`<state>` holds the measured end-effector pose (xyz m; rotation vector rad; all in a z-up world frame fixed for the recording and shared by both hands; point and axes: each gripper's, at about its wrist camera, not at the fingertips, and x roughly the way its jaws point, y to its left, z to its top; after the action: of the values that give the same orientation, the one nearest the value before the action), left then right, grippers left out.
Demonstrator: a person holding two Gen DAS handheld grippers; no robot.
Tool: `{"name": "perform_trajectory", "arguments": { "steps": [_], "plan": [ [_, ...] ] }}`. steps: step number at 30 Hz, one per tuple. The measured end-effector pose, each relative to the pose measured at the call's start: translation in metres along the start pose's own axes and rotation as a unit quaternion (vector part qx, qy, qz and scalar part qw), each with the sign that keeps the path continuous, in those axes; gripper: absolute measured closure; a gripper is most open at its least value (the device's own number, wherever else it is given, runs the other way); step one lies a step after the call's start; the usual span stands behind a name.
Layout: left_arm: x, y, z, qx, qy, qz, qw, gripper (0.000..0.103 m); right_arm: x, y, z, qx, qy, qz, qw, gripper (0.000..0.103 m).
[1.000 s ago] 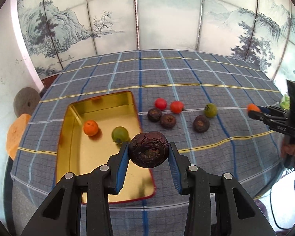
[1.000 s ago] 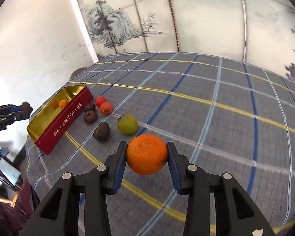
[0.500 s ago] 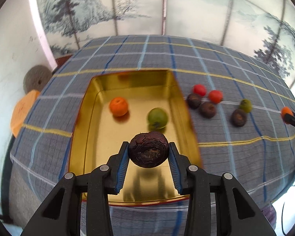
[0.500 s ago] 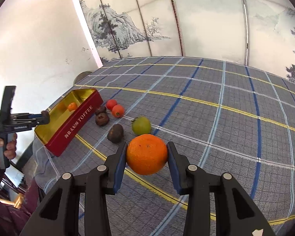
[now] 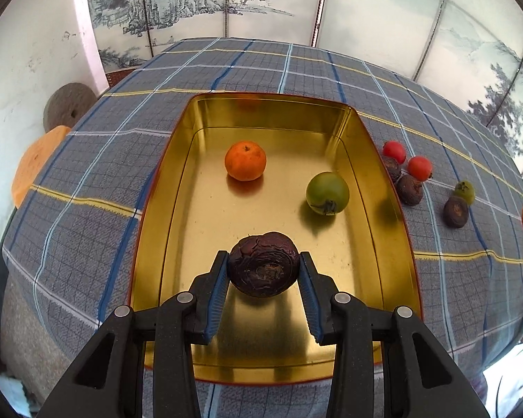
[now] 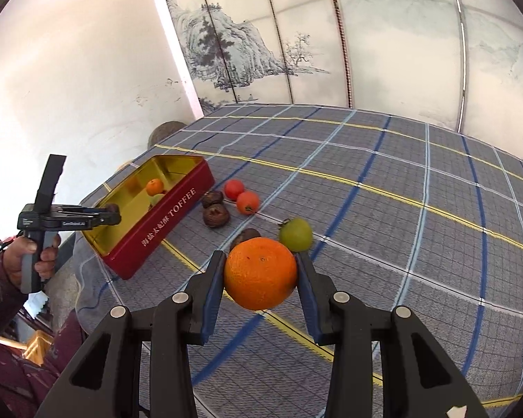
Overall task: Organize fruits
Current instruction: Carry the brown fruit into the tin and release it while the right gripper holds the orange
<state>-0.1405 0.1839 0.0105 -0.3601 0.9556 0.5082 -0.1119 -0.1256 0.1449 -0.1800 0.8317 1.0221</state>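
Blue-padded fingers of the left gripper (image 5: 263,275) are closed on a dark purple wrinkled fruit (image 5: 263,269), one pad pressing each side of it. The fruit hangs above the gold floor of the open tin (image 5: 376,188), over the half nearer to the camera. Whether it touches the floor I cannot tell. Farther in the tin lie an orange mandarin (image 5: 245,160), toward the far wall, and a green fruit (image 5: 327,193) close to the right wall; the two are apart from each other.

The right gripper (image 6: 260,273) has its fingers closed on a large orange (image 6: 260,272) and holds it in the air above the checked tablecloth (image 6: 418,209), well apart from the tin. From this side the tin shows a red outer wall with the word TOFFEE.

On the tablecloth just beside the right wall of the tin lie two red fruits (image 5: 394,151) (image 5: 419,167) and two dark brown fruits (image 5: 391,168) (image 5: 409,190), close together. Somewhat farther from the tin lie a small green fruit (image 5: 465,192) and another dark brown fruit (image 5: 455,211), just beside each other.

Behind the far edge of the table stands a painted folding screen (image 5: 383,24).
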Motion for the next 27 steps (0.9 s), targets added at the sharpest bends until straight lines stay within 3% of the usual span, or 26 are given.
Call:
{"name": "perform_trajectory", "arguments": {
  "steps": [27],
  "plan": [
    [0.032,0.001,0.042,0.051,0.004,0.038,0.998,0.062,0.016,0.042,0.01,-0.032,0.013,0.029,0.999,0.065]
  ]
}}
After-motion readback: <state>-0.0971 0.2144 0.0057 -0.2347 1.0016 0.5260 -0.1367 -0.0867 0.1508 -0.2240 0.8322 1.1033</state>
